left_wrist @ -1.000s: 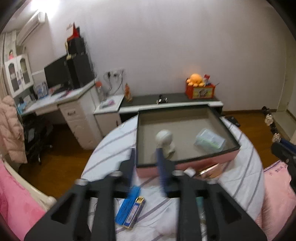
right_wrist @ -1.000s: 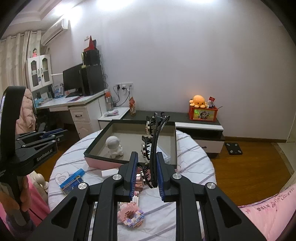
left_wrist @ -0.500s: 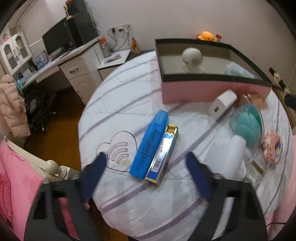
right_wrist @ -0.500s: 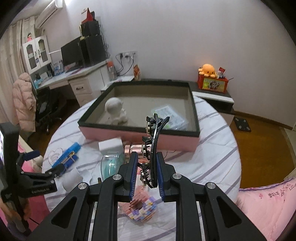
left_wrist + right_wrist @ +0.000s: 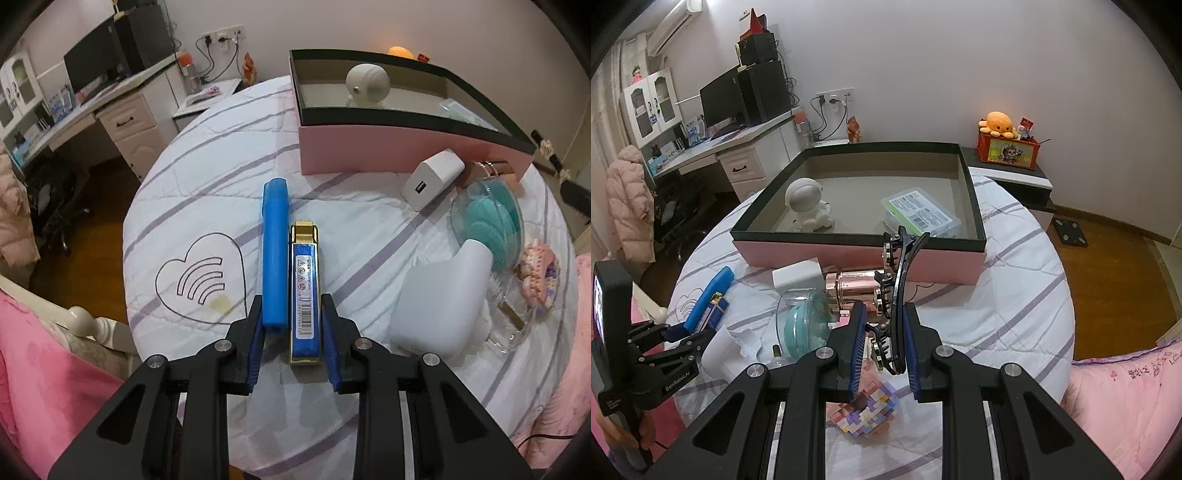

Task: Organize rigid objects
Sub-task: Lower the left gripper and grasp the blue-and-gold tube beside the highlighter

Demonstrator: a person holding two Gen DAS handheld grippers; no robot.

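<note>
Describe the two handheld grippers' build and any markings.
Both the left gripper and the right gripper have matte black angular plastic linkages, silver screw heads at the pivots, and blue ribbed pads lining the fingers. From the right wrist view, the left gripper's body carries small white lettering and a black handle.

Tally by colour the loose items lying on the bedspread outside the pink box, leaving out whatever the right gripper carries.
Blue: 2, marker, lighter
White: 2, charger, bottle
Teal: 1, brush in clear case
Rose gold: 1, tube
Multicolour: 1, brick donut
Total: 7
</note>
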